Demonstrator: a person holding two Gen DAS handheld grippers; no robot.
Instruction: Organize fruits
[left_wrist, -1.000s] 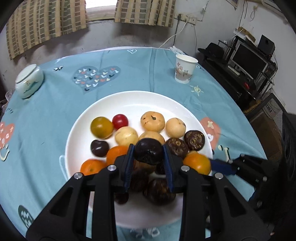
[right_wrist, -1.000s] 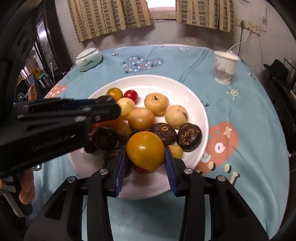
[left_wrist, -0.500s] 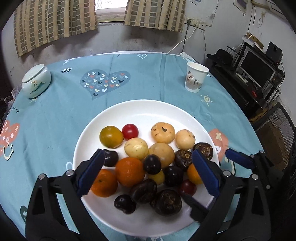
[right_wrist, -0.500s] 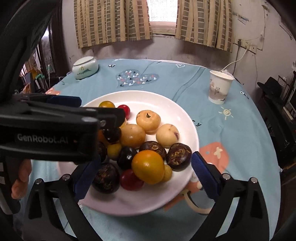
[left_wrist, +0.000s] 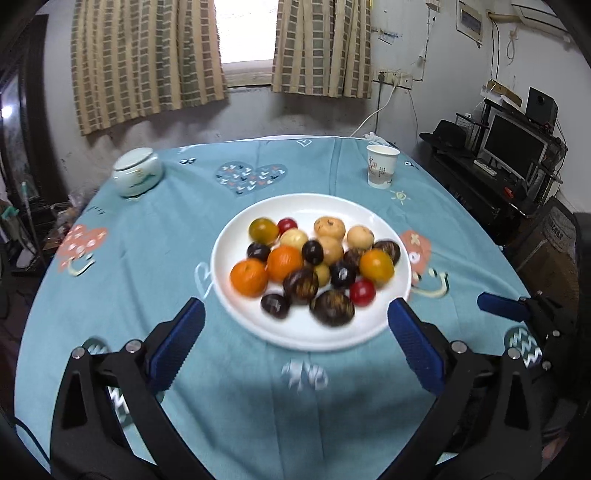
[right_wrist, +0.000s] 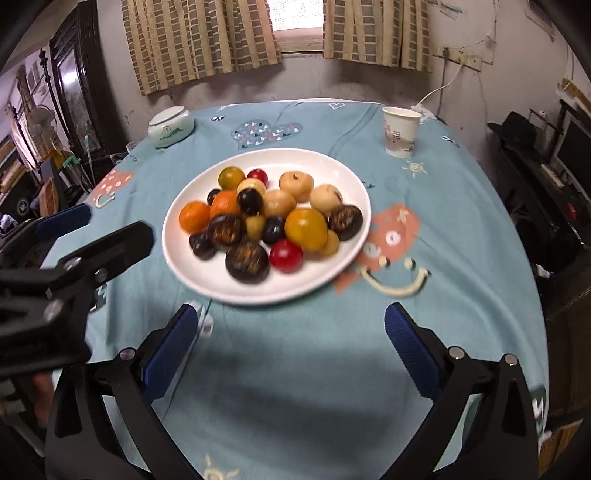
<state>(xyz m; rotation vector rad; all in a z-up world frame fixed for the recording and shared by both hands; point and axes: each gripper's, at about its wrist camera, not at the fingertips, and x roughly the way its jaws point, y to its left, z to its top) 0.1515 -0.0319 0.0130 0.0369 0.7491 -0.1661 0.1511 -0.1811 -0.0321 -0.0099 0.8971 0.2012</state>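
Fruits (left_wrist: 314, 266) on plate (left_wrist: 240, 314), hand-held grippers opening — empty

Fruits (left_wrist: 314, 266) heaped on white plate (left_wrist: 303, 206): orange, yellow, tan, red, dark purple.

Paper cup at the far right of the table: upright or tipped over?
Upright. The paper cup stands on its base on the blue tablecloth, rim up, apart from the white plate. Contents cannot be told.

We are in a lived-in home: curtains (left_wrist: 147, 62) at 12 o'clock, a patterned tablecloth (left_wrist: 147, 236), a monitor (left_wrist: 513, 144) at 2 o'clock.
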